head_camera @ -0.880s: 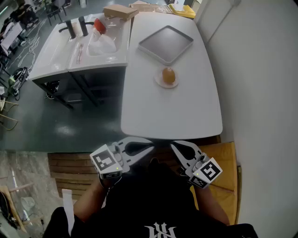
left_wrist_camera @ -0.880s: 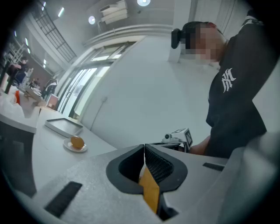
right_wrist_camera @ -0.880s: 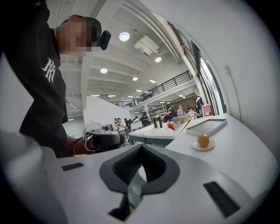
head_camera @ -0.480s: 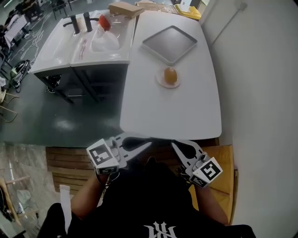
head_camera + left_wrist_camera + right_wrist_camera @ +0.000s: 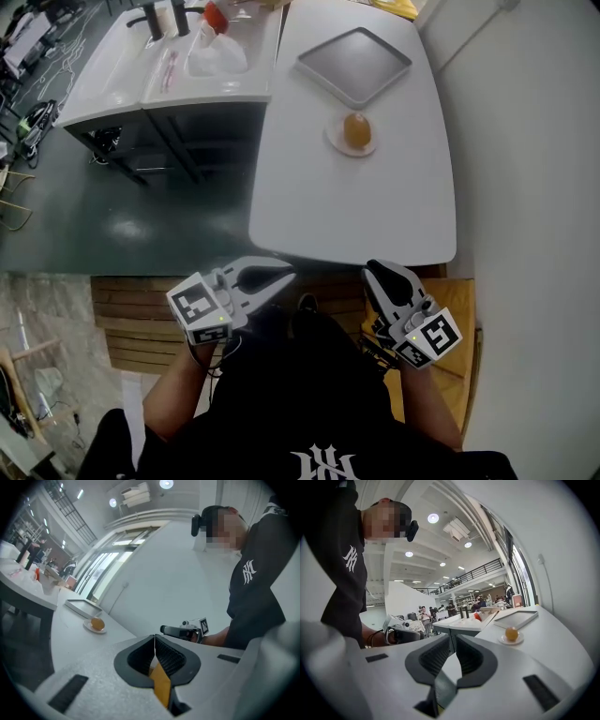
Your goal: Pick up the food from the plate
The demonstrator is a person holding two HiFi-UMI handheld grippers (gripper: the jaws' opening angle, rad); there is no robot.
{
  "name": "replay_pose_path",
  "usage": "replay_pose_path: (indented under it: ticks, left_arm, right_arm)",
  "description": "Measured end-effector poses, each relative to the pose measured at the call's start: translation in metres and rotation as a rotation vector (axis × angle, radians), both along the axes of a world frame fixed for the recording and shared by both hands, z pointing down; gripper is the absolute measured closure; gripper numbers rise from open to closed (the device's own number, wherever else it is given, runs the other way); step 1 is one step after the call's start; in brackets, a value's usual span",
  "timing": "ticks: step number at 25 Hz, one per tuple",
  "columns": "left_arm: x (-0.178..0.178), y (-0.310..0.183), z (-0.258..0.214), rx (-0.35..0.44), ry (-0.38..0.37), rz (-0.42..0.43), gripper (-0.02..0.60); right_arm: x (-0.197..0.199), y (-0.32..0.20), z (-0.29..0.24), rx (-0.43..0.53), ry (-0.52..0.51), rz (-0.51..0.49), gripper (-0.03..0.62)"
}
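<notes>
Nearest the person, the 2 hand-held grippers hang in front of the body, short of the table's near edge. The left gripper (image 5: 284, 275) has its jaws pressed together with nothing between them, as the left gripper view shows. The right gripper (image 5: 376, 271) is likewise closed and empty.

Beyond them lies the white rounded-corner table (image 5: 356, 211), bare across its near half. Past the middle sits the small white round plate (image 5: 335, 142), and on it rests the round orange-brown piece of food (image 5: 356, 129), well apart from both grippers. Just beyond the plate is a square grey tray (image 5: 354, 64), and to the left is a white sink counter (image 5: 112, 80).

The pick-up has not begun, so the risks lie in the approach. If the jaws arrive closed, they would likely push the food instead of straddling it. Being round, it could roll off the plate. A low or slanted approach might catch the plate's rim and slide it toward the tray. Closing too hard could probably squash the food.
</notes>
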State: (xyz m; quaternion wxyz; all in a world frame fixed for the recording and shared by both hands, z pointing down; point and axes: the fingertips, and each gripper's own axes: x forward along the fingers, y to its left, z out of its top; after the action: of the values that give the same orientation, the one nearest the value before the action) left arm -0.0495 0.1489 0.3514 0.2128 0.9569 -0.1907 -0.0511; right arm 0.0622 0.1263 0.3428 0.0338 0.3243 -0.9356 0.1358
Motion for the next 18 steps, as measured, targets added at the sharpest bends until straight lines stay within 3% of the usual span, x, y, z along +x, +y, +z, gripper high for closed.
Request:
replay_pose_path:
  ticks: [1,3,4,9,13,18]
  left_arm:
    - [-0.008,-0.001,0.003,-0.006,-0.008,-0.013,0.572]
    - [-0.019,-0.006,0.003,-0.006,0.003,-0.028,0.572]
    - [-0.023,-0.009,0.003,-0.003,0.010,-0.030,0.572]
    - [-0.034,-0.005,0.008,0.006,0.000,-0.003,0.571]
    - [-0.027,0.001,0.004,0.008,0.038,0.054,0.572]
    - [-0.014,-0.004,0.001,0.026,0.019,0.088,0.572]
  right_arm:
    - [0.000,0.000,0.000,-0.001,0.003,0.008,0.576]
    - [-0.001,0.001,0.001,-0.009,0.005,0.023,0.475]
    - [-0.002,0.002,0.002,-0.010,0.009,0.031,0.465]
    - [-0.006,0.015,-0.002,0.022,0.068,0.074,0.465]
    - [0.000,0.022,-0.013,0.063,0.100,0.121,0.465]
    - [0.013,0.022,-0.020,0.085,0.148,0.143,0.465]
